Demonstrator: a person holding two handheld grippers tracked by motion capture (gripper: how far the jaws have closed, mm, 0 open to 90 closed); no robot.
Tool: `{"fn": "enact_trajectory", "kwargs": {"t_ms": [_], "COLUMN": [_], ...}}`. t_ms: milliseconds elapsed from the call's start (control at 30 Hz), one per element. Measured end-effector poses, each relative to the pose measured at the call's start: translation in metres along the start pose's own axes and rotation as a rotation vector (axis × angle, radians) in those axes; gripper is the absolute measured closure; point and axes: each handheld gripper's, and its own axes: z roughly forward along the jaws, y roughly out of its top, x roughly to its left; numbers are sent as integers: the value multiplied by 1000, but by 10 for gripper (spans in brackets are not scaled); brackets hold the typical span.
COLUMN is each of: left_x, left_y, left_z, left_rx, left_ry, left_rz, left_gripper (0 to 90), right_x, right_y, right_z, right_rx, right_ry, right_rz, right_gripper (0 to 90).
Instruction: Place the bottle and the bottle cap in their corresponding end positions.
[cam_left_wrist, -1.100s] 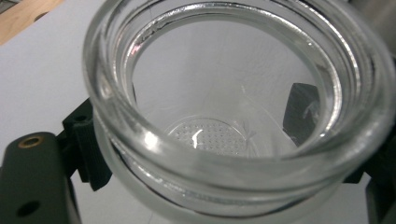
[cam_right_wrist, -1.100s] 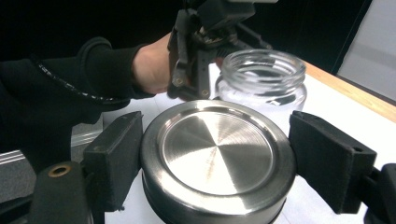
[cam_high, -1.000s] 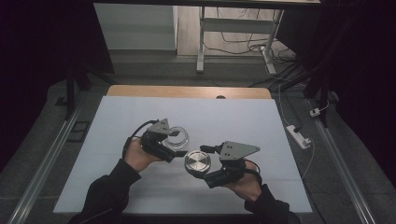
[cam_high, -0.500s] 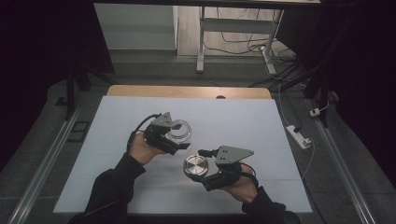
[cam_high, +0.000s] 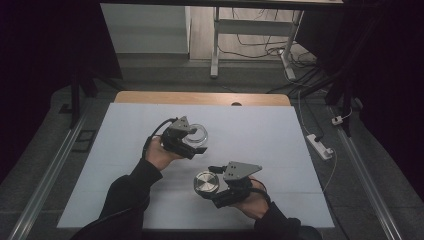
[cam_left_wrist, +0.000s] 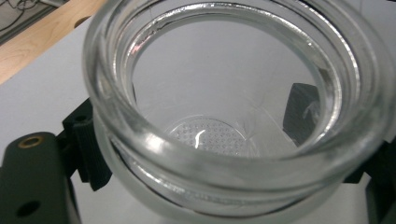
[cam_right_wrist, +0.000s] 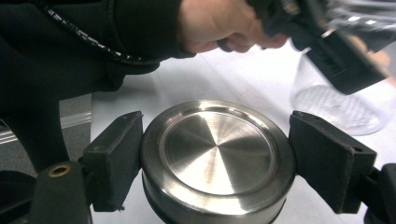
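Now | clear round glass jar (cam_left_wrist: 233, 93), dimpled base | brushed-steel lid (cam_right_wrist: 217, 154), apparently circular

Clear glass jar (cam_left_wrist: 233, 140) has a dotted pattern on its base, the lid (cam_right_wrist: 217, 158) is brushed silver metal, black jaws, pale grey-white bench (cam_high: 260, 130) with a wood strip at the upper edge.

The jar (cam_left_wrist: 233, 116) is clear, glossy glass with a dimpled base. Near it, the lid (cam_right_wrist: 217, 161) is brushed, shiny metal. The matt pale table cover (cam_high: 260, 130) borders bare wood (cam_high: 200, 98).
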Motion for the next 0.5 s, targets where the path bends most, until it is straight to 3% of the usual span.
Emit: {"fn": "enact_trajectory", "kwargs": {"t_ms": [500], "left_x": [14], "left_y": [1], "left_z": [25], "left_rx": [4], "left_ry": [35], "left_rz": [-13], "left_gripper": [151], "right_x": [-4], "right_y": [-20], "right_z": [24], "right_rx": [75], "right_ry": [-6], "right_rz": [9], "right_gripper": [196]}}
